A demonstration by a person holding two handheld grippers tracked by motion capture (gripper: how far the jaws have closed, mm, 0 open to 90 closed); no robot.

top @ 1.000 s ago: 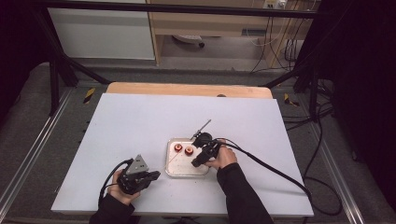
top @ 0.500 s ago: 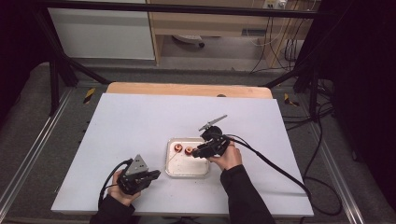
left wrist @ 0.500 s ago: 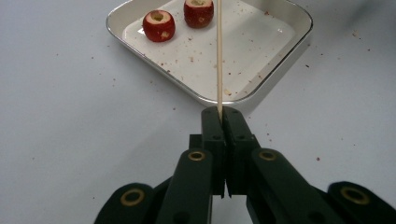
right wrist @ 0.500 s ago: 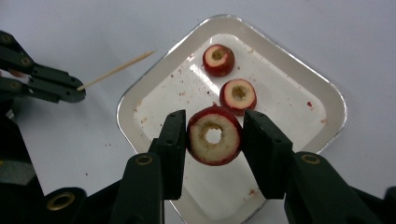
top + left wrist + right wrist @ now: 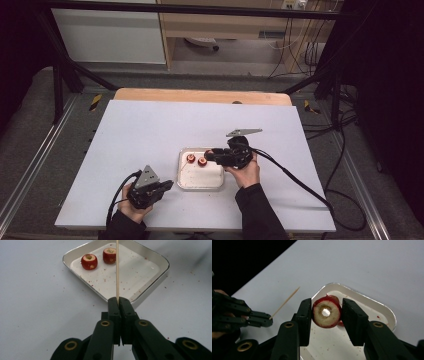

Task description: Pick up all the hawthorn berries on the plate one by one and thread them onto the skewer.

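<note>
Since the earlier frame, the right tongs (image 5: 209, 154) have swung from pointing down-left to lying nearly level over the upper right corner of the tray (image 5: 210, 184), tips toward 9 o'clock, with the grey plate now flat on top. The left tongs (image 5: 169, 185) remain at the tray's 8 o'clock side on the worktop (image 5: 150, 130).

Right tongs: the jaws are clenched on a cored red fruit piece (image 5: 326, 312), one jaw on each flank, with the hollow core facing the camera. The piece hangs above the tray (image 5: 372, 305), clear of its floor. The right hand (image 5: 244, 172) grips the tool from 5 o'clock.

Left tongs: in the left gripper view the tongs (image 5: 119, 301) are clamped tight on a thin wooden skewer (image 5: 117, 270), which extends straight out toward 12 o'clock over the tray (image 5: 150, 292). In the right gripper view the skewer (image 5: 285, 302) points toward 1 o'clock, its tip well apart from the held fruit.

Tray contents: two more cored red fruit pieces (image 5: 89, 261) (image 5: 109, 255) stand side by side, apart, near the far corner; red crumbs are scattered across the floor and the adjacent worktop.
</note>
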